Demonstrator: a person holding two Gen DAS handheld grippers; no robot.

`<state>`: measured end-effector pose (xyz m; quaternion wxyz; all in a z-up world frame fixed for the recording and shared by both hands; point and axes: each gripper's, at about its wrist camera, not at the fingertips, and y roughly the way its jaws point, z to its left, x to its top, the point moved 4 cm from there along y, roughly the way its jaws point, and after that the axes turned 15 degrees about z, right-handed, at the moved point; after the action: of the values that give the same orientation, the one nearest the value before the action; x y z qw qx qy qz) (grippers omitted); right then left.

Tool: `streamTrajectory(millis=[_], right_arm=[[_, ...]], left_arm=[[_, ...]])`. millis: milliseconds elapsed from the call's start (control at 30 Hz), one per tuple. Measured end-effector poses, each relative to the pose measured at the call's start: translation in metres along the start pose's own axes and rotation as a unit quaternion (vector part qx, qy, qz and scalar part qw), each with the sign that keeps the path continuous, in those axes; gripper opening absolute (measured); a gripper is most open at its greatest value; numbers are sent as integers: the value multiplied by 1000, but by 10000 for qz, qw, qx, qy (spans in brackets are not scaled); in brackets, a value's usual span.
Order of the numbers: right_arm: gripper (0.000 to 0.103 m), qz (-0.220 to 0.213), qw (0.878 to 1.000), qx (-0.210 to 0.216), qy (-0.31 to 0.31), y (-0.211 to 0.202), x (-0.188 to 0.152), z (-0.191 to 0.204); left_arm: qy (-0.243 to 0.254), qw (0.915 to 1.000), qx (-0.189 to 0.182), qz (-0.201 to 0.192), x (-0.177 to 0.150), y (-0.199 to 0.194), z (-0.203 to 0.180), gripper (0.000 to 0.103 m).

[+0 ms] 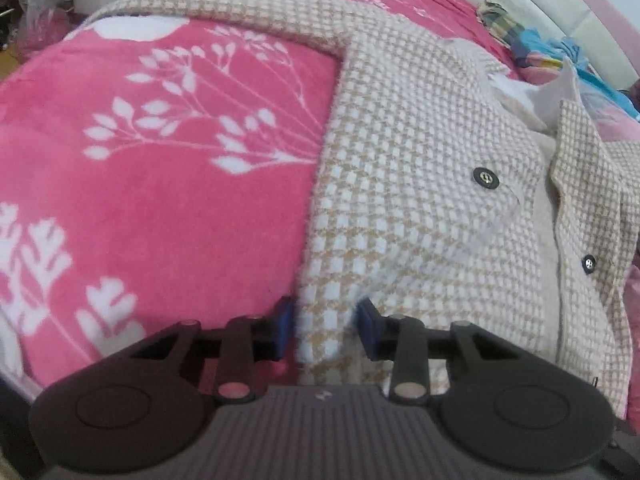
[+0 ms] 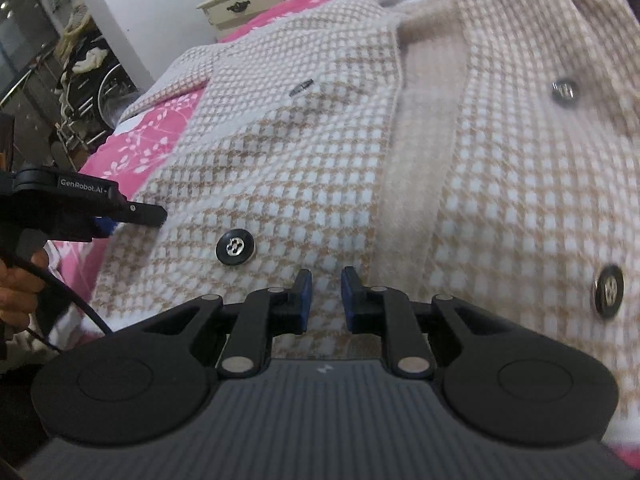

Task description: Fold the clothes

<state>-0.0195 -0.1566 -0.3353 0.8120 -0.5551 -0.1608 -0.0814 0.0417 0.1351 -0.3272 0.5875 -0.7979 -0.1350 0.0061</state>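
left gripper (image 1: 325, 334): black linkage arms, round silver rivets, blue fingers (image 1: 370, 330), ribbed grey housing | right gripper (image 2: 326, 300): same build | markings: white "GenRobot.AI" lettering | cable: black

Bedroom: pink bedspread (image 1: 160, 200), dresser (image 2: 256, 4)

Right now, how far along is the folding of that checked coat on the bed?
Early. Done: the checked coat lies spread on the pink floral blanket, one sleeve still stretched out. In hand: the left gripper straddles the coat's side edge; the right gripper hovers over its front, gripping nothing. Left: every fold.
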Motion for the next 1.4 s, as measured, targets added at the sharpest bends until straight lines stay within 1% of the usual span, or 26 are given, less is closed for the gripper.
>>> streamTrajectory(millis=[33,67,133,167,200,267,333,400,467,500,533,600,700,733,800,833,933,1000,1067,1167,1233,1333,1400], right_arm=[[14,55,9999,50,81,-1,-1,-3],[14,108,9998,98,161,-2,-2,-6],[14,173,9996,116,215,-4,-5,-8],[14,181,9996,103,191,-5,-6,-7],[14,182,9997,79,147,-4,-6,-6],[14,178,9998,43,77,-4,-6,-4],[14,177,9998,66,74,-4,-6,-3],[14,183,9996,143,134,-4,-6,-4],[14,189,9994,223,208,-3,-6,-6],[14,192,9992,262,244,-3,-6,-7],[14,195,9990,301,280,-3,-6,-8],[14,215,9983,407,366,-3,-6,-11],[14,259,9970,560,466,-2,-5,-15],[14,268,9969,588,452,-2,-5,-16],[14,286,9968,632,408,-3,-5,-17],[14,295,9966,653,401,-3,-5,-17],[14,322,9959,726,429,-5,-5,-19],[14,343,9953,779,456,-6,-5,-20],[14,361,9947,831,489,-6,-4,-22],[14,377,9937,912,541,-6,-3,-25],[14,384,9929,949,607,-6,-2,-26],[14,383,9917,982,730,-7,-1,-27],[14,368,9908,1008,823,-8,-1,-28]], left_arm=[[12,9999,86,-89,-1,-7,-2,42],[91,9995,191,-249,-1,-16,-5,42],[348,9964,404,-666,0,-34,-19,43],[507,9942,401,-857,2,-40,-28,45],[649,9929,311,-948,5,-41,-37,46],[911,9912,83,-955,15,-35,-56,47],[1166,9900,-39,-789,28,-16,-75,47],[1290,9897,165,-594,42,15,-81,48],[1173,9916,372,-395,54,44,-75,49],[1098,9925,405,-354,58,49,-74,50],[1044,9931,372,-375,60,46,-76,53],[965,9937,417,-388,64,39,-81,52],[881,9938,365,-569,72,27,-87,52],[862,9936,455,-573,78,28,-88,53],[685,9945,669,-417,92,41,-83,54],[516,9956,711,-335,98,47,-78,52],[166,9969,682,-344,102,46,-75,52],[137,9964,751,-365,96,33,-78,52],[188,9965,714,-385,87,17,-83,53],[373,9981,405,-291,67,-6,-89,57],[529,9981,236,-212,51,-20,-93,57],[945,9950,327,10,15,-16,-102,57],[1175,9919,436,190,-6,-4,-106,56]])
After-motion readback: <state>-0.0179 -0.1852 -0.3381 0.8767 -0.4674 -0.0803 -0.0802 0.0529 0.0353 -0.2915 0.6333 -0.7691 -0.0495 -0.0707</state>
